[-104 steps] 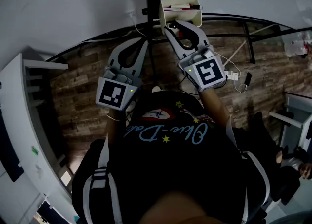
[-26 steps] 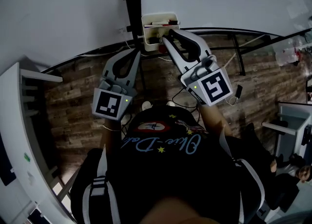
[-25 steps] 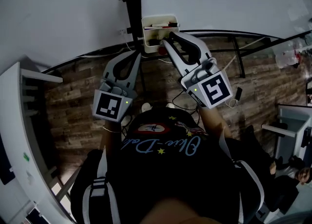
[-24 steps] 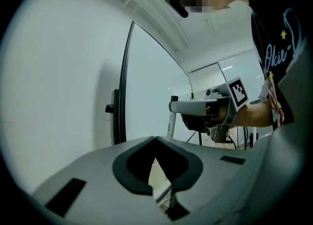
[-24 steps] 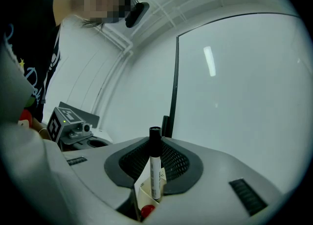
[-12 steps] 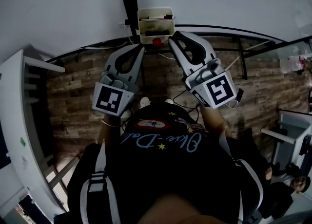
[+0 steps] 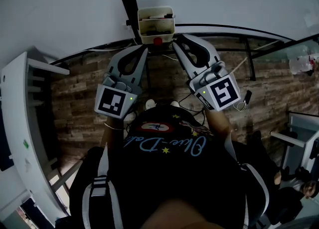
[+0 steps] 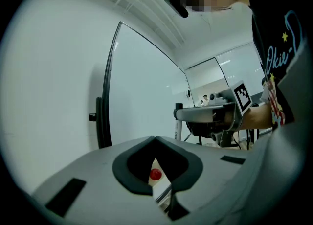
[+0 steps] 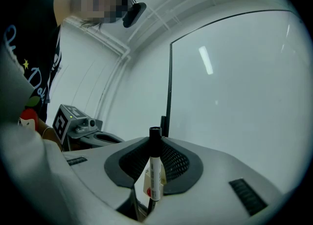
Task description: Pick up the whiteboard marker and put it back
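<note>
- whiteboard marker [image 9: 155, 172]: lower centre of the right gripper view, upright, black cap on top, white barrel with a label
- right gripper [image 9: 156, 146]: jaws clamped on the marker barrel, cap sticking up above the jaw tips
- head view: right gripper [image 7: 175, 41] at upper centre, tips just beside the lower right corner of the cream holder box [image 7: 156, 24]; marker itself hard to make out here
- small red round thing [image 7: 158, 40] right under the box; can't tell what it is
- left gripper [image 8: 155, 139]: fingers closed tip to tip, nothing held; red thing and box show through the gap behind
- whiteboard [image 9: 234, 82] fills the frame behind the right jaws
- brick-pattern floor [image 7: 79, 103] below
</note>
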Motion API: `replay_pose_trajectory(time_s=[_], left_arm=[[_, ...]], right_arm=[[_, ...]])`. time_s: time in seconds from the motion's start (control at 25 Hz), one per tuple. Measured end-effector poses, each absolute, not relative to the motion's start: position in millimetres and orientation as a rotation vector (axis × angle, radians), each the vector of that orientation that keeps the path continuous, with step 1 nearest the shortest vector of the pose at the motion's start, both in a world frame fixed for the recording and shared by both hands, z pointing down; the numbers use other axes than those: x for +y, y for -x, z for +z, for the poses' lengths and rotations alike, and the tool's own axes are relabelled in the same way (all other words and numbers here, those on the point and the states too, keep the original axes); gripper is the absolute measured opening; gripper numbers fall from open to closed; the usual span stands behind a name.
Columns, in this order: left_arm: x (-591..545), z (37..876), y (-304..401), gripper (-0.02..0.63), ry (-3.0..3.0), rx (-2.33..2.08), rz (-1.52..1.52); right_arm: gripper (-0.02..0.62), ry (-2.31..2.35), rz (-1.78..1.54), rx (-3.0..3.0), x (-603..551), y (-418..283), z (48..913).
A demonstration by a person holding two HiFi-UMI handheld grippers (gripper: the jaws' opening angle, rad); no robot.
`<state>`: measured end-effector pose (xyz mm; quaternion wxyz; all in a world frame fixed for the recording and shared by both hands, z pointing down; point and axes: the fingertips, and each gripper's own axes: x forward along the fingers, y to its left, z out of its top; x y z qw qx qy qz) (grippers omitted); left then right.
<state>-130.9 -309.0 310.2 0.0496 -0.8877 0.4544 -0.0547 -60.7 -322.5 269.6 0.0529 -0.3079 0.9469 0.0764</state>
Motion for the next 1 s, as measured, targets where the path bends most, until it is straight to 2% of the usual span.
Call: replay_pose_trajectory(time_s=[1.0], left_arm=[[-309.9, 311.1, 129.4, -0.006, 2.706, 1.382, -0.186]], right_arm=[[0.08, 0.952, 0.229, 2.871, -324.5, 57.6, 269.9]])
